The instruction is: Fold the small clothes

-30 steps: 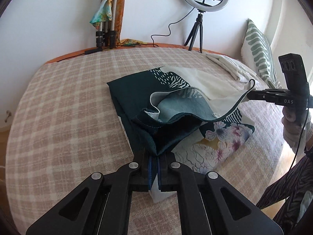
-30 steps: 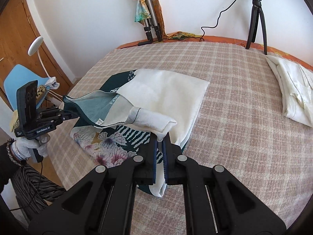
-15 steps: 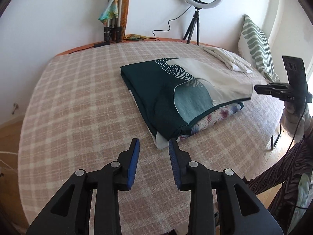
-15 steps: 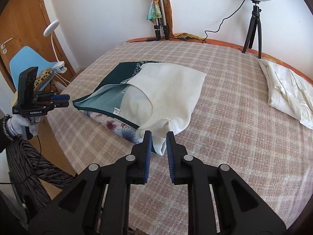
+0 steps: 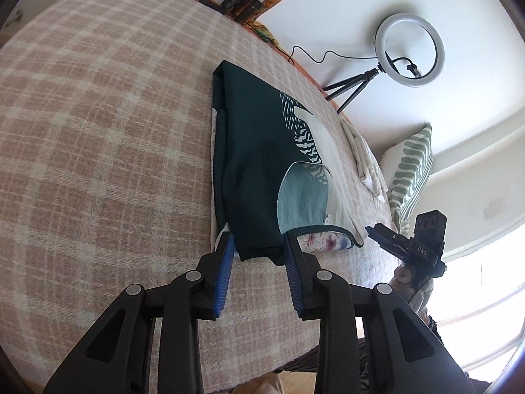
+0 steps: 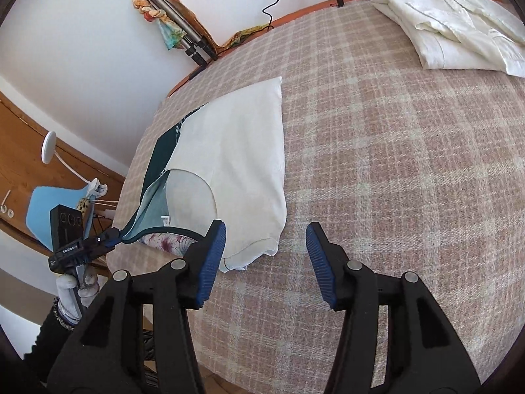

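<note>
A folded garment, dark teal with a cream panel and a floral layer underneath, lies flat on the pink plaid bed. My left gripper stands open at the garment's near teal corner. That corner lies between the fingers, and the pads do not press on it. In the right wrist view the cream side of the garment faces me. The jaws of my right gripper are opening, with the cream corner low between the fingertips and untouched. Each gripper shows in the other's view, the right gripper and the left gripper, at opposite near corners.
A folded cream garment lies further back on the bed. A striped pillow leans at the bed's side. A ring light on a tripod and tripod legs with a scarf stand by the wall. A blue chair stands off the bed's edge.
Both grippers held a raised fold of the garment a second ago. They laid it flat, let go and opened. Both wrists have rolled, and the right jaws stand wider than before.
</note>
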{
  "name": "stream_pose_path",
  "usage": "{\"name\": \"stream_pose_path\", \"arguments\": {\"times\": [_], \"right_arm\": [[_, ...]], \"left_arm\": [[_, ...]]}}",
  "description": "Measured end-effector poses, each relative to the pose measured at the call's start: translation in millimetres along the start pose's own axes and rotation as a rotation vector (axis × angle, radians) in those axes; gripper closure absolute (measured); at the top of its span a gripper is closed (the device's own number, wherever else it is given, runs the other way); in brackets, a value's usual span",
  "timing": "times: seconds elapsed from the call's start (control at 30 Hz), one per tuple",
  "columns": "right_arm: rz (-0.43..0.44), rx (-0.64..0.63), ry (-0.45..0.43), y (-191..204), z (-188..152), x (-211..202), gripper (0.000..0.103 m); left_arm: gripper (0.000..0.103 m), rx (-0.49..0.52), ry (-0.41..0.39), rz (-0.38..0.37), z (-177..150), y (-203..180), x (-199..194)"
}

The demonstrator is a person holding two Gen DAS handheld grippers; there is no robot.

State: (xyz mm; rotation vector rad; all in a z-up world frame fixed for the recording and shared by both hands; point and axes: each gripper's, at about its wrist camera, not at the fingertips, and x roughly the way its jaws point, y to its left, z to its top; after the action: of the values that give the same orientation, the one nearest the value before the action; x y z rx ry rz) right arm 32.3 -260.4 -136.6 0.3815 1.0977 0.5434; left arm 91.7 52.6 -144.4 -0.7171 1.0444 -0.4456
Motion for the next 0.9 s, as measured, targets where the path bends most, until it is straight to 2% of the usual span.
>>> {"name": "stream_pose_path", "arguments": {"times": [0.07, 0.23, 0.37, 0.4, 0.43, 0.47, 0.53, 0.6, 0.73, 0.9], "right_arm": [[0.012, 0.030, 0.014, -6.4, 1.1, 6.1, 0.049], [0.037, 0.074, 0.036, -12.5, 1.0, 18.0, 0.049], [0.076, 0.105, 0.041, -15.7, 1.9, 19.3, 0.049], [0.091, 0.120, 0.045, -17.3, 1.3, 20.0, 0.049], [0.102, 0.130, 0.048, -19.2, 1.0, 20.1, 0.051], [0.106, 0.135, 0.047, -19.8, 0.4, 19.4, 0.054], [0.146, 0.149, 0.061, -19.1, -1.3, 21.0, 0.077], [0.165, 0.151, 0.073, -14.6, -2.9, 23.0, 0.089], [0.168, 0.111, 0.044, 4.8, -1.1, 15.7, 0.094], [0.201, 0.083, -0.004, 26.0, 1.0, -2.7, 0.095]], "left_arm": [[0.074, -0.042, 0.012, -0.009, 1.8, 3.5, 3.6], [0.074, -0.031, 0.025, 0.003, 3.4, 0.3, 10.2], [0.078, -0.033, 0.038, 0.018, 1.2, 1.1, 13.7], [0.085, -0.026, 0.038, 0.027, 0.4, 2.0, 13.6], [0.096, -0.019, 0.038, 0.035, 0.2, 1.5, 13.7], [0.098, -0.011, 0.036, 0.037, -0.1, 0.4, 12.9], [0.098, 0.013, 0.023, 0.047, 0.2, -2.5, 10.7], [0.098, 0.039, 0.007, 0.057, 0.9, -6.2, 7.7], [0.099, 0.066, -0.022, 0.059, 5.0, -10.1, -1.5], [0.099, 0.101, -0.081, 0.082, 8.4, -14.7, -24.3]]}}
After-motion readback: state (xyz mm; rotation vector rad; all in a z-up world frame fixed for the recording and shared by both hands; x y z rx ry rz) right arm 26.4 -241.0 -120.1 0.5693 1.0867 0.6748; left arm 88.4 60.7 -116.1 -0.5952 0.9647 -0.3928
